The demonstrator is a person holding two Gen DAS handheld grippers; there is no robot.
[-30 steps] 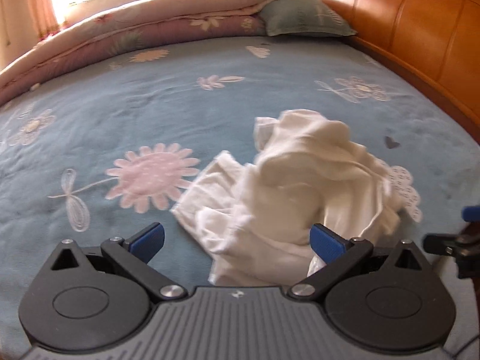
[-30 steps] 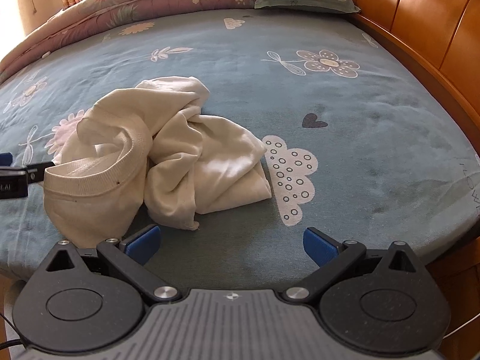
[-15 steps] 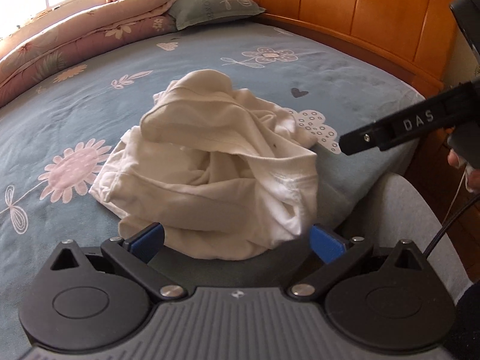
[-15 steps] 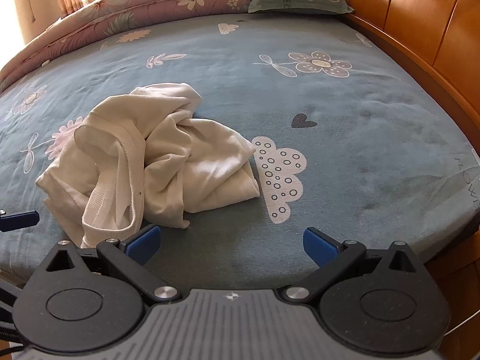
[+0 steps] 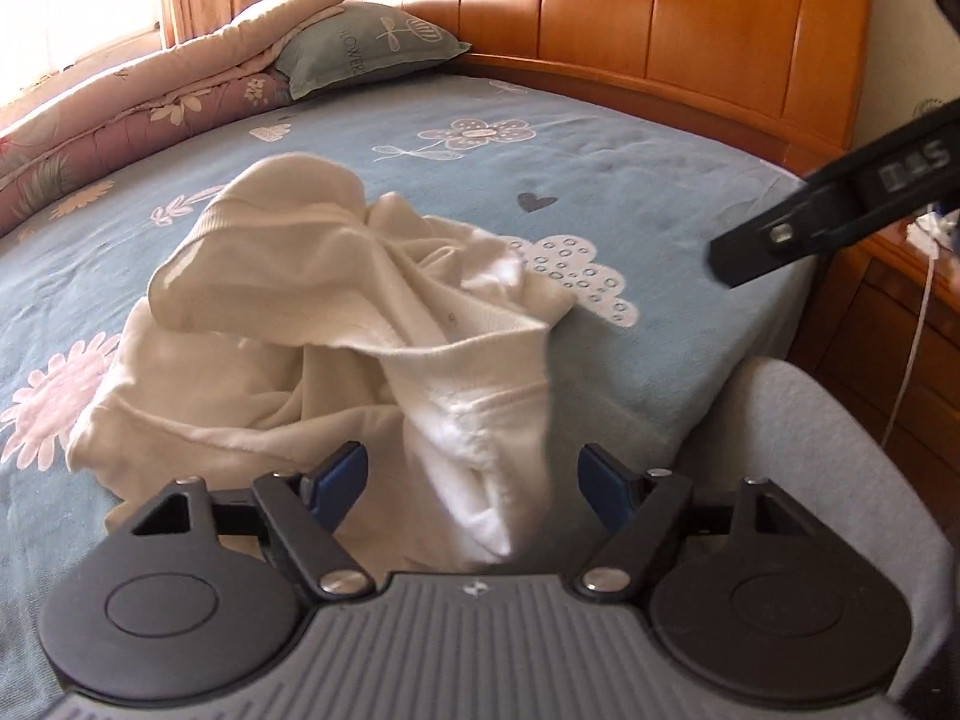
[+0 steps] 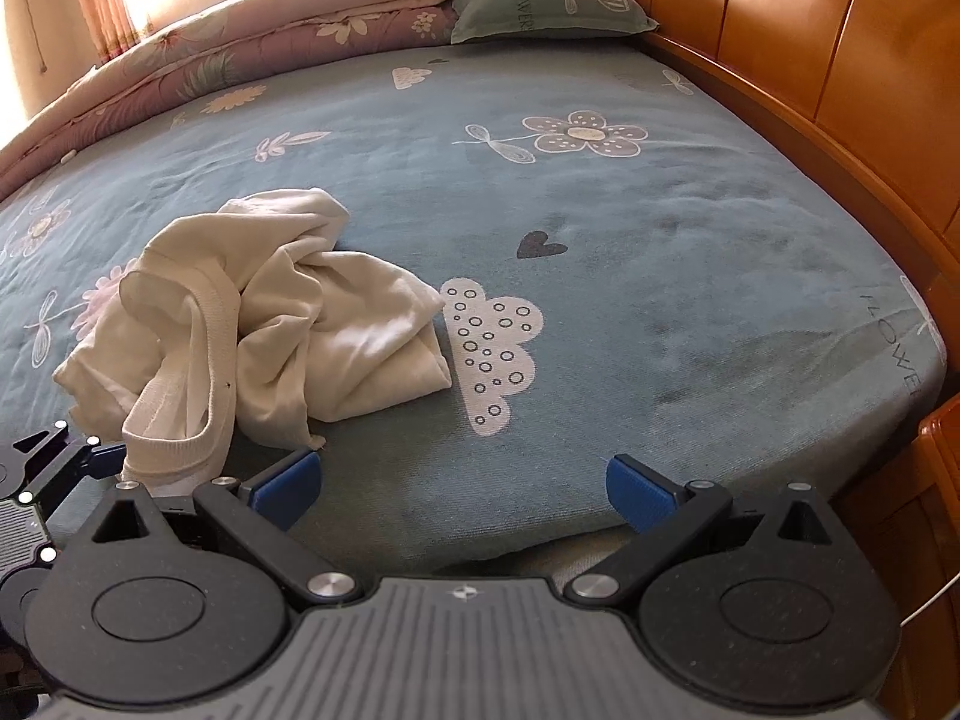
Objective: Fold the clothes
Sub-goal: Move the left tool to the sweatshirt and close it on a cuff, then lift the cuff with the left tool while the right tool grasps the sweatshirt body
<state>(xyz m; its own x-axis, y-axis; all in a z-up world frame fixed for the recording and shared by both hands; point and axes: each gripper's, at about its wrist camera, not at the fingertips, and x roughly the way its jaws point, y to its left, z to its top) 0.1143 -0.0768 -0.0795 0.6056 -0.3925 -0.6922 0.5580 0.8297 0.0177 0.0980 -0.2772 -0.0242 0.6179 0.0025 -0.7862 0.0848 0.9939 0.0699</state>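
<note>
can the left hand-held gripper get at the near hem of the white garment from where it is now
Probably yes. The left hand-held gripper is open, its jaws have just been closing, and the ribbed hem of the white garment already lies between them with nothing in the way. The pads do not yet press on the cloth.

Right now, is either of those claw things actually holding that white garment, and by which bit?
Nothing is held. The left gripper has been closing around the white garment's ribbed edge but isn't pinching it; the right gripper is open over bare sheet.

You face a blue flowered bedsheet (image 6: pixel 660 276), orange wooden headboard (image 5: pixel 660 30) on your right, folded quilt (image 6: pixel 252 42), pillow (image 6: pixel 540 0), sunlit window (image 5: pixel 66 6).
</note>
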